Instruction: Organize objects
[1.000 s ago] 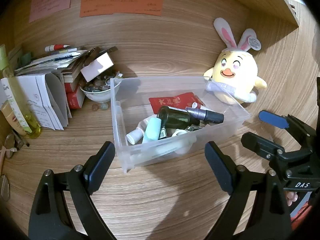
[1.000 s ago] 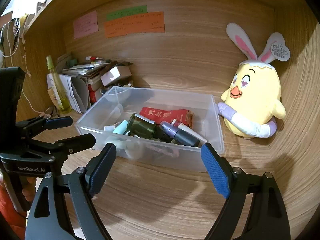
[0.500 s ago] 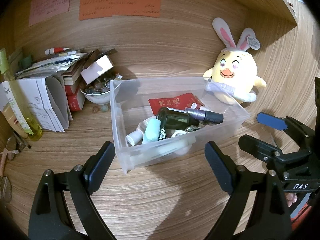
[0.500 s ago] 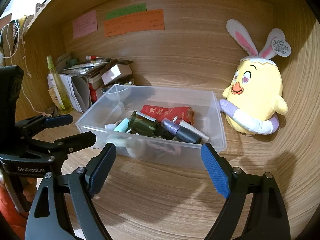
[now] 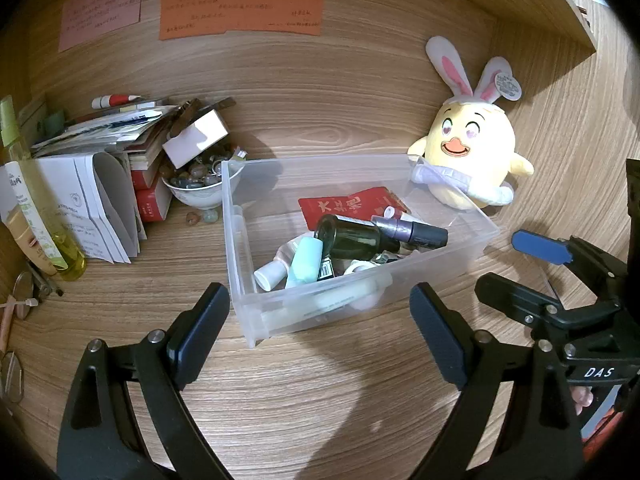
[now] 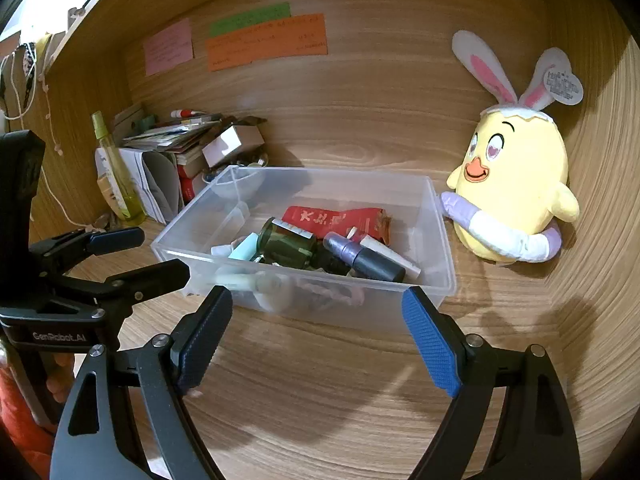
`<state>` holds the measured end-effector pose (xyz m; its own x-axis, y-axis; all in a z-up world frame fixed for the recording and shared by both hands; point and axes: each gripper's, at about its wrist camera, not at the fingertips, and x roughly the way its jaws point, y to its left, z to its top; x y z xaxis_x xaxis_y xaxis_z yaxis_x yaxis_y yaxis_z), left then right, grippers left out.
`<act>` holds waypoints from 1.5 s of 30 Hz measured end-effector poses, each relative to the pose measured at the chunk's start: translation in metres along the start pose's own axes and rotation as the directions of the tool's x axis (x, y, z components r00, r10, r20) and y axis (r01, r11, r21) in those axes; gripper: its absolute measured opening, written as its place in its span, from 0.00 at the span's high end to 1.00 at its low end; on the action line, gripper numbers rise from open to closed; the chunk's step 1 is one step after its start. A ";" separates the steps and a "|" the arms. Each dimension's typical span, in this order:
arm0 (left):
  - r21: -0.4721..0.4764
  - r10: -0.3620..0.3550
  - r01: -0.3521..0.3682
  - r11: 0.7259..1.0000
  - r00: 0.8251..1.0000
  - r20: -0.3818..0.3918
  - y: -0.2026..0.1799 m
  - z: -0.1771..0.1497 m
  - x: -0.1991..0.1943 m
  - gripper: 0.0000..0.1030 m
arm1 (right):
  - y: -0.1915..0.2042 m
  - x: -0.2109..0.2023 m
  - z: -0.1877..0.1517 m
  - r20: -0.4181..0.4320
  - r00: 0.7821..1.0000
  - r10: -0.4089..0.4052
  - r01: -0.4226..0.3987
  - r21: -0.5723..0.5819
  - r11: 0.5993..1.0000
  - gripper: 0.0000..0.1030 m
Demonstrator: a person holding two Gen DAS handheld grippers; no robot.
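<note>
A clear plastic bin (image 5: 256, 320) (image 6: 448, 280) stands on the wooden desk. It holds a dark green bottle (image 5: 356, 236) (image 6: 286, 242), a purple tube with a black cap (image 5: 412, 232) (image 6: 364, 256), a teal tube (image 5: 306, 260), a red packet (image 5: 344, 208) (image 6: 336, 218) and small white items. My left gripper (image 5: 320, 336) (image 6: 136, 252) is open and empty, just in front of the bin's near-left corner. My right gripper (image 6: 316, 340) (image 5: 516, 268) is open and empty, in front of the bin's near wall.
A yellow bunny-eared plush (image 5: 468, 152) (image 6: 516, 184) sits right of the bin. A bowl of stones (image 5: 196, 188), a white box (image 5: 196, 140), stacked books and papers (image 5: 100, 200) and a yellow-green spray bottle (image 5: 36, 208) stand at the left. Sticky notes (image 5: 240, 12) hang on the back wall.
Both grippers have drawn back slightly and risen a little, so the bin sits slightly farther off. Both stay open. Nothing in the bin has moved.
</note>
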<state>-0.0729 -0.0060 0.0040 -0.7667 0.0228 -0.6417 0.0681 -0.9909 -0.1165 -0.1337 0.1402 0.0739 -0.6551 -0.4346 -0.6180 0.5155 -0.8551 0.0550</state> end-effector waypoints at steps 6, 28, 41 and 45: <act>-0.003 0.005 -0.005 1.000 1.000 0.002 0.001 0.000 0.000 0.10 | -0.003 0.001 0.000 0.002 1.000 -0.002 0.002 0.010 1.000 0.18; 0.013 -0.018 0.018 1.000 1.000 -0.020 -0.005 0.000 0.005 0.10 | -0.010 0.001 0.000 0.007 1.000 -0.004 0.003 0.037 0.999 0.18; 0.002 -0.010 0.010 1.000 1.000 -0.006 -0.004 0.000 0.005 0.10 | -0.011 0.005 0.000 -0.007 1.000 0.000 0.000 0.035 0.999 0.18; 0.008 -0.009 0.009 1.000 1.000 0.007 -0.005 0.000 0.002 0.10 | -0.010 0.007 0.000 -0.010 1.000 0.003 -0.003 0.034 0.999 0.18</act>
<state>-0.0749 -0.0006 0.0030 -0.7719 0.0309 -0.6351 0.0563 -0.9916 -0.1167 -0.1439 0.1457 0.0692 -0.6479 -0.4342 -0.6259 0.4981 -0.8631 0.0832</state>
